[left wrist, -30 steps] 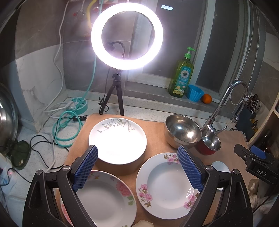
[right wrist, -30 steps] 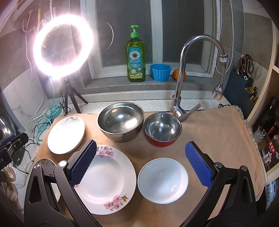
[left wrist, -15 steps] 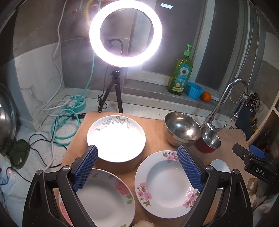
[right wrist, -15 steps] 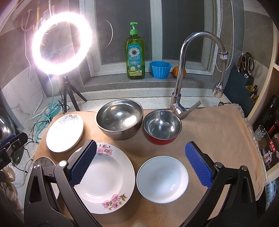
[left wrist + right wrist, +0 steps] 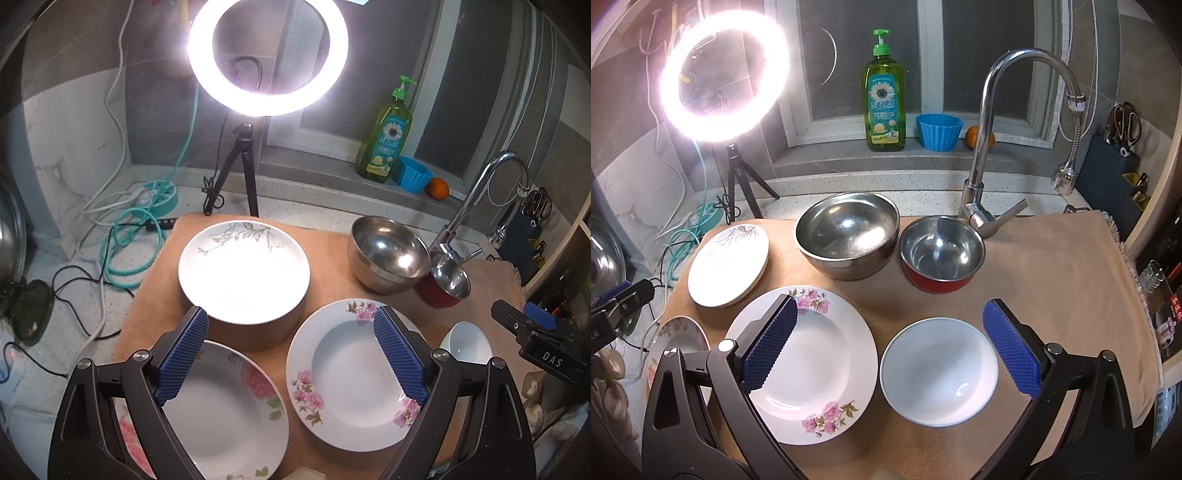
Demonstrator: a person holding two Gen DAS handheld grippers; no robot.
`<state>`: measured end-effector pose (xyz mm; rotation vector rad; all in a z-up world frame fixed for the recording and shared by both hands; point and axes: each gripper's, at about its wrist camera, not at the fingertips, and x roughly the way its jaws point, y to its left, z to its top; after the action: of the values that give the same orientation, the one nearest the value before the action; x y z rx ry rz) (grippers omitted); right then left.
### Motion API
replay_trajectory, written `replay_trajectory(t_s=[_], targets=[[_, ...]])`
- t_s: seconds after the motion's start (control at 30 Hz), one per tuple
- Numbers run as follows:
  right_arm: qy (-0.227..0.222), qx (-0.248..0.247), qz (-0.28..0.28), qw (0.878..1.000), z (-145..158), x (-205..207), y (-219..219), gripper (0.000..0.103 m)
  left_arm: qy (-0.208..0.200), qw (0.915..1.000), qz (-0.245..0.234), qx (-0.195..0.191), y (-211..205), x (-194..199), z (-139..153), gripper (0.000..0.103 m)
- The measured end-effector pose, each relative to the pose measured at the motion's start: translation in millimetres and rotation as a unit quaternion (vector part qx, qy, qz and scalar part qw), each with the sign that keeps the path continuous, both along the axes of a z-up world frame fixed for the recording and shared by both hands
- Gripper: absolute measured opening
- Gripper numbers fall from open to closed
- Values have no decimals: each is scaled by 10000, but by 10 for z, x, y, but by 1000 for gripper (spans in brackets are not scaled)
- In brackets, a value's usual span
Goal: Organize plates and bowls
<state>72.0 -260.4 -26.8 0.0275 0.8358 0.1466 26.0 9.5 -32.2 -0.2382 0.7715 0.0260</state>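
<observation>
Drawn a little nearer since a second ago: in both views the crockery sits lower and larger, though none of it has shifted on the cloth (image 5: 1052, 266). Left tongs (image 5: 291, 350) spread wide, blue ribbed pads gripping nothing. Under the left pad, a glossy deep plate with big pink roses (image 5: 225, 410); under the right pad, a round soup plate with pink sprigs (image 5: 351, 373). Beyond the gap, a flat white plate with a grey-green leaf pattern (image 5: 243, 269). Right tongs (image 5: 890, 343) equally wide, also empty. Between the pads, a smooth plain white bowl (image 5: 938, 369); the sprigged soup plate beneath the left pad. Ahead, a large brushed steel bowl (image 5: 847, 234) touching or almost touching a smaller steel bowl with a red outside (image 5: 942, 254), both shiny and round. Farther back, a curved chrome tap (image 5: 997, 110), a green soap bottle (image 5: 884, 96) and a glaring ring light (image 5: 724, 77) on a tripod.
</observation>
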Motion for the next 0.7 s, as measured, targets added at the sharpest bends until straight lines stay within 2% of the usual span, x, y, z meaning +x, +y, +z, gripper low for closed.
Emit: replay_trajectory(t_s=[0.07,0.2,0.37,0.6,0.67,0.7], targets=[[59,45,53,10000,-31,-2,1,97,97,9999,-7,-104,34,18,-52,88],[202,141,147,9996,-107,-12,-5,94,306,9992,-75,-259,80,66,-160,82],[489,297,233,9981,-244,-46,-22,77,632,9968,-277,-410,108,147,-326,75],[1129,649,456,9904,-554,-171,-49,50,1147,9887,-700,-665,85,245,-602,47],[1283,754,520,9875,-612,-213,-49,41,1246,9863,-812,-714,65,253,-657,43],[1356,806,568,9858,-644,-240,-48,40,1286,9853,-858,-730,54,259,-681,42]])
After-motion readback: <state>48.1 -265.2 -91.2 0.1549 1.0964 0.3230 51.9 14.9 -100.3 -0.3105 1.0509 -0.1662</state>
